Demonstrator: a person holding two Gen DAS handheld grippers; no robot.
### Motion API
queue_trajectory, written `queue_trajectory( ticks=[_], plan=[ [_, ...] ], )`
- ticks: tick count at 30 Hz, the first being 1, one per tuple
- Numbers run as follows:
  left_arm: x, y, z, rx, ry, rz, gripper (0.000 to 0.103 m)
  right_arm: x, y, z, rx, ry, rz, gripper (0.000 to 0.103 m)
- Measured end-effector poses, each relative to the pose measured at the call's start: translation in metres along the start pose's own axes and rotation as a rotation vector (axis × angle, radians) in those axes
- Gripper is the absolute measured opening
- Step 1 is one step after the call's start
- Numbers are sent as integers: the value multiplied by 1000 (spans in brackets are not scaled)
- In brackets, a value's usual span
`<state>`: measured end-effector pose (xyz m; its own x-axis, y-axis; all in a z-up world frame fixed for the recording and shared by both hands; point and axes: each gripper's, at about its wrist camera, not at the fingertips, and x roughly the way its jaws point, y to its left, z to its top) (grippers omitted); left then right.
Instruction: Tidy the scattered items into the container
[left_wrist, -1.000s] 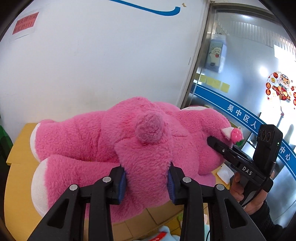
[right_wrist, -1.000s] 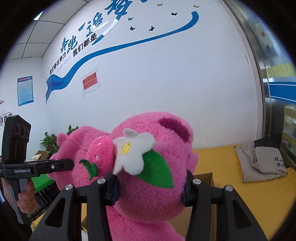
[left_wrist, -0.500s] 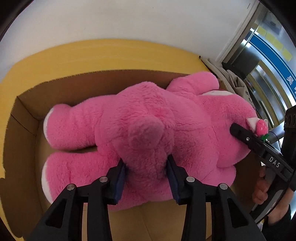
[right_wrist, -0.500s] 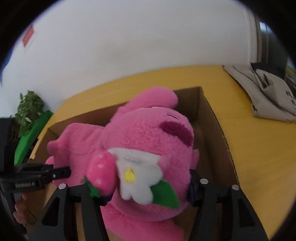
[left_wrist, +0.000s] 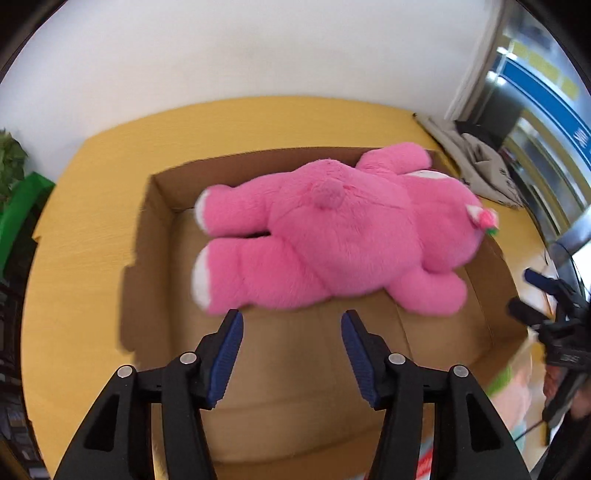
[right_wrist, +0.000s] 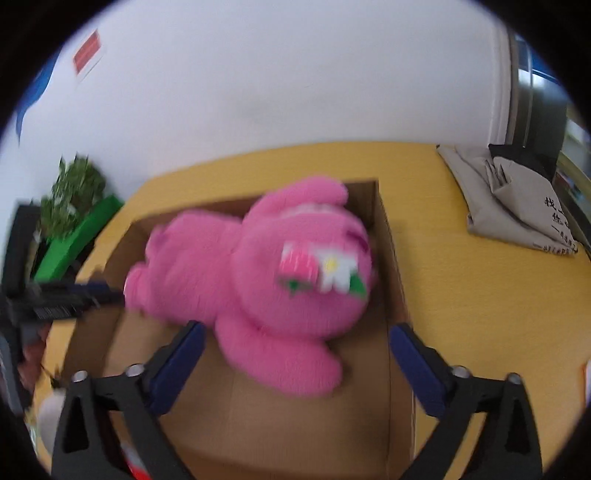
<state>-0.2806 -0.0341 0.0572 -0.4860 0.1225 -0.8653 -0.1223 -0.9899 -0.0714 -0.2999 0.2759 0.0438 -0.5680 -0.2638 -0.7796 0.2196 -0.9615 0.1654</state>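
Observation:
A big pink plush bear (left_wrist: 332, 236) lies face down in an open cardboard box (left_wrist: 295, 369) on a yellow table. It also shows in the right wrist view (right_wrist: 240, 280), with a strawberry and white flower on its head. My left gripper (left_wrist: 291, 325) is open and empty, just short of the bear's lower body. My right gripper (right_wrist: 295, 339) is open and empty, just short of the bear's head and arm. The right gripper also shows at the right edge of the left wrist view (left_wrist: 532, 295). The left gripper also shows at the left of the right wrist view (right_wrist: 92, 291).
The box (right_wrist: 258, 413) stands on the yellow table (right_wrist: 480, 295), with a white wall behind. A folded grey cloth bag (right_wrist: 517, 206) lies at the table's far right. A green plant and green holder (right_wrist: 74, 221) are at the far left. Colourful items (left_wrist: 513, 384) lie near the box's right front corner.
Both grippers have opened and let go of the bear. The bear has dropped into the box. Both grippers have pulled back from it.

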Motion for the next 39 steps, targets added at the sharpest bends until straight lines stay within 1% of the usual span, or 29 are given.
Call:
queue_trajectory(
  ticks=[1, 2, 4, 6, 7, 9, 11, 13, 15, 16, 17, 19, 22, 25, 28, 31, 34, 39],
  plan=[
    [-9, 8, -12, 2, 6, 28, 67, 2, 2, -15, -14, 48, -8, 103],
    [-14, 16, -24, -2, 22, 59, 67, 6, 1, -26, -11, 89, -22, 103],
    [-18, 29, -43, -17, 49, 96, 67, 16, -5, -44, 16, 160, -59, 103],
    [-21, 36, -61, -44, 69, 115, 67, 15, 1, -55, -12, 175, -108, 102],
    [-24, 39, -67, -59, 67, 106, 67, 13, 5, -59, -24, 178, -120, 102],
    [-38, 47, -82, -81, 44, 74, 67, 9, 13, -67, -35, 188, -125, 101],
    [-54, 45, -94, -79, 10, 72, 67, 3, 16, -74, -24, 182, -126, 101],
    [-68, 41, -104, -63, -22, 71, 67, -3, 16, -80, -2, 164, -118, 101],
    [-90, 34, -117, -41, -70, 80, 67, -10, 17, -83, 13, 139, -133, 101],
    [-101, 30, -123, -31, -94, 85, 69, -19, 19, -84, 18, 112, -140, 101],
    [-108, 25, -126, -32, -124, 90, 75, -30, 21, -84, 22, 79, -147, 101],
    [-123, 17, -135, -40, -189, 99, 82, -59, 33, -83, 7, -16, -171, 102],
    [-144, 3, -151, -60, -276, 110, 84, -108, 58, -87, -28, -158, -181, 102],
    [-148, -8, -163, -82, -316, 124, 84, -142, 81, -103, -41, -251, -184, 103],
    [-147, -14, -175, -122, -332, 131, 84, -155, 95, -119, -24, -292, -193, 103],
    [-146, -22, -185, -119, -326, 139, 84, -157, 103, -130, -19, -291, -194, 103],
    [-147, -30, -190, -105, -320, 134, 84, -160, 110, -133, -47, -288, -216, 103],
    [-148, -33, -193, -112, -316, 121, 84, -169, 119, -137, -58, -309, -219, 103]
  ],
)
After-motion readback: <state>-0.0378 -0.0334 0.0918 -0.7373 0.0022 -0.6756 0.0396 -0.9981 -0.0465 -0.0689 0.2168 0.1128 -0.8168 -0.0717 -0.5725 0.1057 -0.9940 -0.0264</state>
